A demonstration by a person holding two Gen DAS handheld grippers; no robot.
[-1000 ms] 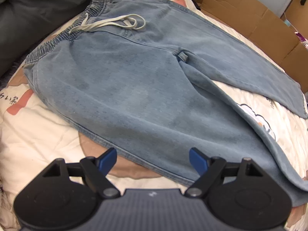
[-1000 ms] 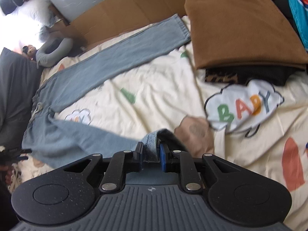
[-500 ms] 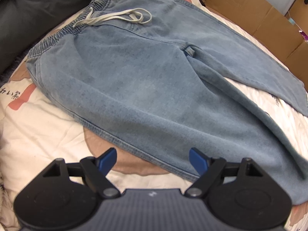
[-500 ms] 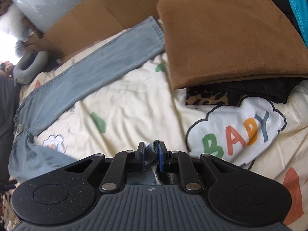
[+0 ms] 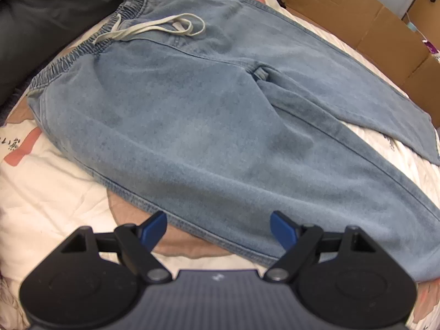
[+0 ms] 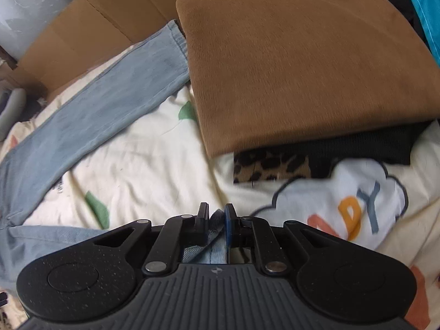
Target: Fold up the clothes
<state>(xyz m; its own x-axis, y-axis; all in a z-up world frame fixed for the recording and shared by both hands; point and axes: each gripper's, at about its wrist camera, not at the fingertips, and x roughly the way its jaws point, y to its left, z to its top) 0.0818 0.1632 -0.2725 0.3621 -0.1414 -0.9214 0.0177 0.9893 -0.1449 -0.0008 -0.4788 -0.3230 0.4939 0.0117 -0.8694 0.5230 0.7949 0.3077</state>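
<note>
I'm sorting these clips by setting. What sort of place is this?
Most likely a bedroom in a home: light blue jeans lie spread on a printed quilt covering what looks like a bed, with a stack of folded clothes on it and cardboard boxes alongside.

Bedroom at home: printed quilt [image 6: 143, 148], folded clothes [image 6: 297, 63].

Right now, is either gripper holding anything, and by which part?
The right gripper pinches the jeans by a fold of denim at the end of one leg. The left gripper is open above the jeans and holds nothing.
</note>
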